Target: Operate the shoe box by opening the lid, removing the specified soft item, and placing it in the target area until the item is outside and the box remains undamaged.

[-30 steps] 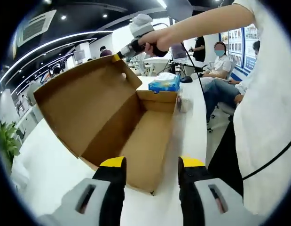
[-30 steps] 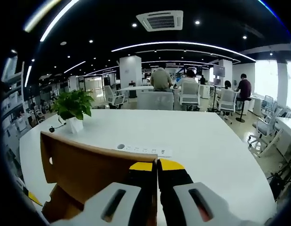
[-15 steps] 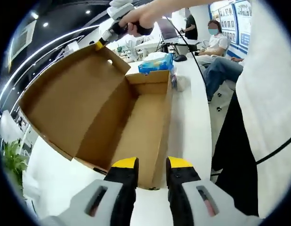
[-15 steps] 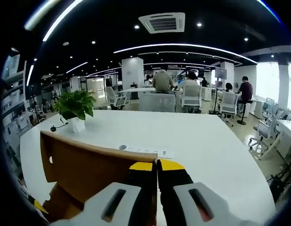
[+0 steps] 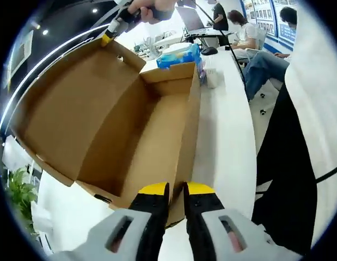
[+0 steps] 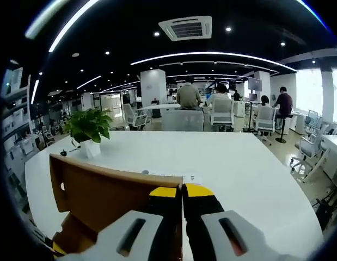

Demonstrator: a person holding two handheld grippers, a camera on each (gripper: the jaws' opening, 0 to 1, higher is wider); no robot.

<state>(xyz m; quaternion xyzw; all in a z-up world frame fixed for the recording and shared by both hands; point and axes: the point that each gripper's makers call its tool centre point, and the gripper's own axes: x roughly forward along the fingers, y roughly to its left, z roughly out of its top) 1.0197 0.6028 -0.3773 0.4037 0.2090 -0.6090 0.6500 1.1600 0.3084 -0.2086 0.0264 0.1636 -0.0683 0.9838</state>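
An open brown cardboard shoe box (image 5: 157,141) lies on the white table (image 5: 225,136); its inside looks bare. The lid (image 5: 75,109) stands up on the left. In the left gripper view the right gripper (image 5: 109,36) pinches the lid's top corner, held by a hand. My left gripper (image 5: 176,191) has its jaws drawn close on the box's near wall at the corner. In the right gripper view my right gripper (image 6: 182,191) is shut on the lid's (image 6: 103,190) edge.
A blue tissue pack (image 5: 180,54) and a small clear cup (image 5: 212,77) sit past the box's far end. The person's body stands at the right. A potted plant (image 6: 90,126) and a power strip (image 6: 171,176) rest on the table; seated people work behind.
My left gripper's jaws have gone from wide open to nearly together around the box's near wall, and the camera has come closer. The right gripper still holds the lid up.
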